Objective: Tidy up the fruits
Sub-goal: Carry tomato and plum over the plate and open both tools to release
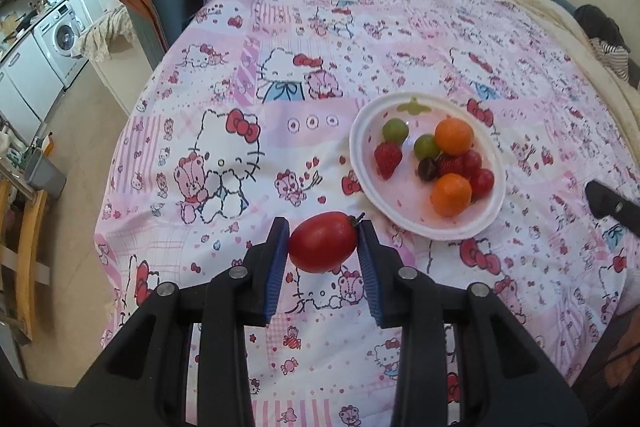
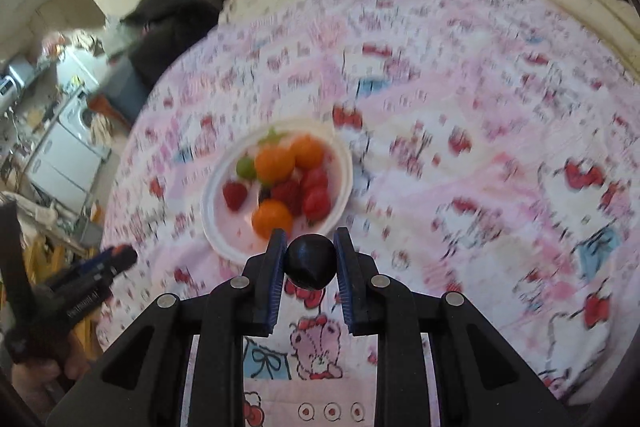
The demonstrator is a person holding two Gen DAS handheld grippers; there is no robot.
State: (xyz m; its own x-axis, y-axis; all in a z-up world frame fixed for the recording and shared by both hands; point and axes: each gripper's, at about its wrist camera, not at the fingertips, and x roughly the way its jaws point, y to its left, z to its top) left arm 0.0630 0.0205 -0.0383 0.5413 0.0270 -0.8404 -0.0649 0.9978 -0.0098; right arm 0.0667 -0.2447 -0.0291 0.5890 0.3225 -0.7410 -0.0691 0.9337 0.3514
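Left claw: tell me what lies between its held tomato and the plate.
Only bare patterned bedsheet separates the tomato in the left claw from the plate, in the left wrist view.

Left hand-held gripper [image 1: 323,237]: tilted down, blue pads clamped on a red tomato [image 1: 322,242] at its fingertips. Right hand-held gripper [image 2: 310,247]: also tilted down, jaws closed on a dark round fruit [image 2: 310,261] between the tips. A hand [image 2: 48,371] grips the left unit's handle.
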